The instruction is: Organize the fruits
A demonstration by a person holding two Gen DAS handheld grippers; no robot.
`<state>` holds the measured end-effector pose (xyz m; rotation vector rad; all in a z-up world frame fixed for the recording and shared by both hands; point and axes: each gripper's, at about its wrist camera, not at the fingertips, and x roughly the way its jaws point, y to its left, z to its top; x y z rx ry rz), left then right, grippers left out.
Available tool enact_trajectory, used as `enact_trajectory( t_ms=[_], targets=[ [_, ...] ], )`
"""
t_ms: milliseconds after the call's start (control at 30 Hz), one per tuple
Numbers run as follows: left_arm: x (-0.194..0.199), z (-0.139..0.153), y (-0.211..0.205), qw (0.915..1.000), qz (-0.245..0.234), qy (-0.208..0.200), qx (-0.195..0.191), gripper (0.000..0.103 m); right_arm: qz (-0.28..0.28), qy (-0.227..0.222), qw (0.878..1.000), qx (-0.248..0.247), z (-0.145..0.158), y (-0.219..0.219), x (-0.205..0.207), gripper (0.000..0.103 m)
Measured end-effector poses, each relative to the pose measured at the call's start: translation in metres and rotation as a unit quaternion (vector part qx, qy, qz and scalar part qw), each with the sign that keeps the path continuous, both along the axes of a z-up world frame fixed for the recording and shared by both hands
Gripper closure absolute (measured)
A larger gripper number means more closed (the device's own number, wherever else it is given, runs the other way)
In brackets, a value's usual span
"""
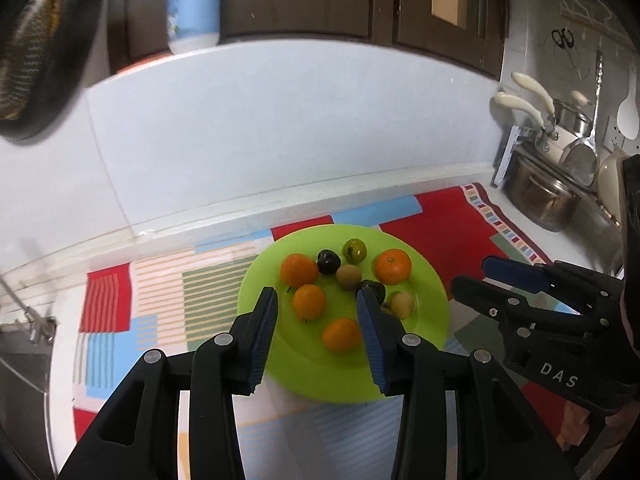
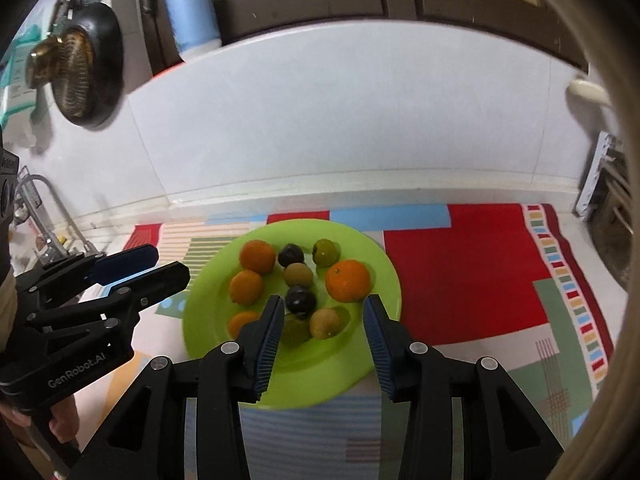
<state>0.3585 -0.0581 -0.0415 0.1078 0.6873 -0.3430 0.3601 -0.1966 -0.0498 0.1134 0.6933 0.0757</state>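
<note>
Four oranges (image 1: 308, 301), two dark plums (image 1: 329, 262), two tan fruits (image 1: 348, 276) and one green fruit (image 1: 354, 250) are sitting on one green plate (image 1: 430, 312) (both grippers' jaws are standing open, empty)

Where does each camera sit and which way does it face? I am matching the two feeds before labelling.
Left wrist: rides the left gripper, angled down at the green plate of fruit; its own open fingers show, the right gripper at the right edge.
Right wrist: rides the right gripper, angled down likewise; the left gripper and a hand show at left.
Shared: plate, patterned mat, white wall.
</note>
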Motion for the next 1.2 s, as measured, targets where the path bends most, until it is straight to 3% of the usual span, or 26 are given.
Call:
enact_trajectory(
  t_ms=[533, 667, 833, 933, 1200],
  targets=[
    [-0.099, 0.044, 0.023, 0.9984, 0.018, -0.05, -0.018, 0.04, 0.001, -0.049, 0.999, 0.001, 0.046, 0.017, -0.097, 0.061],
    [-0.121, 0.049, 0.029, 0.9979, 0.025, -0.056, -0.019, 0.033, -0.005, -0.065, 0.998, -0.008, 0.058, 0.024, -0.12, 0.047],
    [-0.15, 0.053, 0.037, 0.9967, 0.042, -0.067, -0.014, 0.025, -0.011, -0.079, 0.997, -0.012, 0.069, 0.031, -0.15, 0.047],
    [-0.166, 0.054, 0.042, 0.9961, 0.051, -0.071, -0.012, 0.022, -0.02, -0.082, 0.996, -0.016, 0.072, 0.034, -0.165, 0.038],
    [-0.204, 0.06, 0.048, 0.9935, 0.065, -0.093, -0.008, 0.008, -0.027, -0.078, 0.996, -0.02, 0.075, 0.038, -0.201, 0.037]
  ],
)
